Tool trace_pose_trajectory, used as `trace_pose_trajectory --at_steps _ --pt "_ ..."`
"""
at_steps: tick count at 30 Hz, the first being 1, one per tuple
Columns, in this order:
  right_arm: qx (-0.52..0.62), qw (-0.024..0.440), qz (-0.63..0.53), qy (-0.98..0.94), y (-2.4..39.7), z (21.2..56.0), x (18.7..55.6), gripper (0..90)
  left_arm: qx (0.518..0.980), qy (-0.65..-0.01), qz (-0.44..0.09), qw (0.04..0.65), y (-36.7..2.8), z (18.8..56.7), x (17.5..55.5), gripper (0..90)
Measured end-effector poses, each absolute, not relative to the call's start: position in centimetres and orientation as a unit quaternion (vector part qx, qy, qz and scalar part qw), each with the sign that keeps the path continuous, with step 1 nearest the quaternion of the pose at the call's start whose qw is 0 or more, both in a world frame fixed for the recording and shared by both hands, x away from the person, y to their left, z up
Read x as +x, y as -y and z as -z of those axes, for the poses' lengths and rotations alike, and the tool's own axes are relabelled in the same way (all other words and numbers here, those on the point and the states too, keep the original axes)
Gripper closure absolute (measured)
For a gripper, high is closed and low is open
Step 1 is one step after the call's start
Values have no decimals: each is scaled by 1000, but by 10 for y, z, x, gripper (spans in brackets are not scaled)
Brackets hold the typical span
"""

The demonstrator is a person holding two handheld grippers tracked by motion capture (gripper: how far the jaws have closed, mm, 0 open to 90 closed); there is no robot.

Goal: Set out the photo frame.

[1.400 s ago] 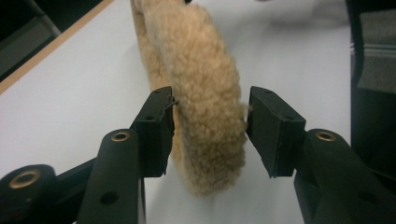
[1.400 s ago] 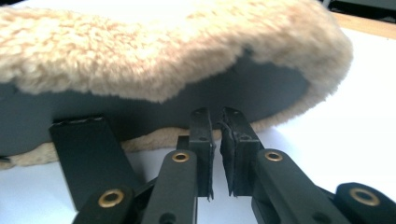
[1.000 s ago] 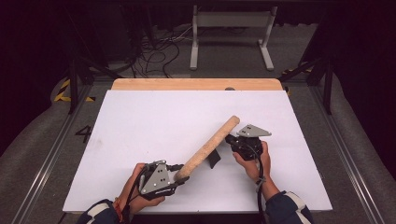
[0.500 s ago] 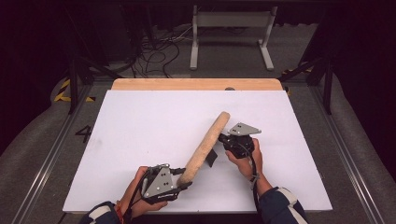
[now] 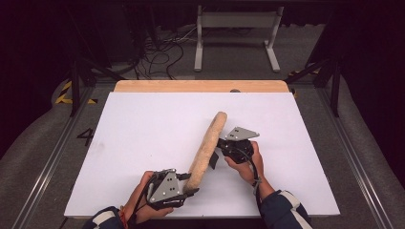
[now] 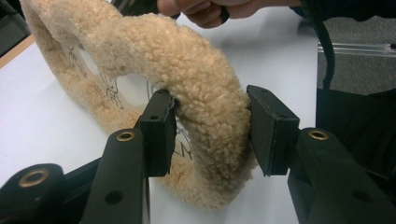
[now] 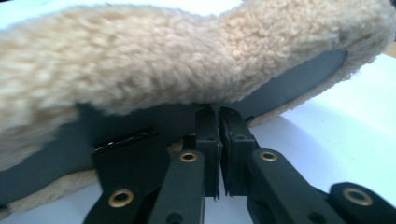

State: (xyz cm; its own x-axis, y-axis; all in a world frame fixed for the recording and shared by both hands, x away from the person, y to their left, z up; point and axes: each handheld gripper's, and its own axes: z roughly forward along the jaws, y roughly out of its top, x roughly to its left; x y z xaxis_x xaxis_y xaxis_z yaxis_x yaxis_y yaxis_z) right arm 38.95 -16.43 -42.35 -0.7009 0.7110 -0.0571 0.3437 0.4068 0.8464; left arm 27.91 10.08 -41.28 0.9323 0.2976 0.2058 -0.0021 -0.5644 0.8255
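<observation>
A tan fleece ring cover (image 5: 206, 145) with a grey inner lining stands on edge over the white table (image 5: 138, 133), slanting from near left to far right. My left gripper (image 5: 189, 185) is shut on its near end. In the left gripper view the fleece (image 6: 196, 79) fills the gap between both pads (image 6: 161, 133); these jaws have just been opening a little. My right gripper (image 5: 218, 152) meets the cover's middle from the right. Its jaws (image 7: 218, 112) pinch the grey lining's edge below the fleece (image 7: 140, 60); they have just been opening, and a thin slit shows between them.
A wooden strip (image 5: 200, 86) runs along the table's far edge. Beyond it stand a metal frame (image 5: 236, 33) and loose cables (image 5: 157, 47) on the floor. A black flap (image 7: 126, 154) hangs from the lining beside my right jaws. The other hand (image 6: 205, 9) shows behind the cover.
The cover has swung towards the left and stands steeper across the table. My right gripper has moved left with it. The left hand has stayed near the front edge.
</observation>
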Motion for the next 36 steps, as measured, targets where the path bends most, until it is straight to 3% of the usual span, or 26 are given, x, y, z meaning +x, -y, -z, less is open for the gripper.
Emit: trace_pose_trajectory --at_steps 6,10,17,24,36 --pt "317 205 -422 -824 177 427 374 772 879 -65 -176 439 -102 413 276 520" --pt "314 188 -419 -831 179 434 362 677 887 -56 -170 426 -108 414 273 484" --pt "307 185 -405 -841 160 447 349 554 904 -53 -159 393 -109 422 274 561" --pt "319 192 -384 -845 154 455 350 540 898 -59 -146 412 -109 426 279 624" --pt "319 200 -375 -847 158 454 354 578 891 -58 -129 431 -92 431 285 638"
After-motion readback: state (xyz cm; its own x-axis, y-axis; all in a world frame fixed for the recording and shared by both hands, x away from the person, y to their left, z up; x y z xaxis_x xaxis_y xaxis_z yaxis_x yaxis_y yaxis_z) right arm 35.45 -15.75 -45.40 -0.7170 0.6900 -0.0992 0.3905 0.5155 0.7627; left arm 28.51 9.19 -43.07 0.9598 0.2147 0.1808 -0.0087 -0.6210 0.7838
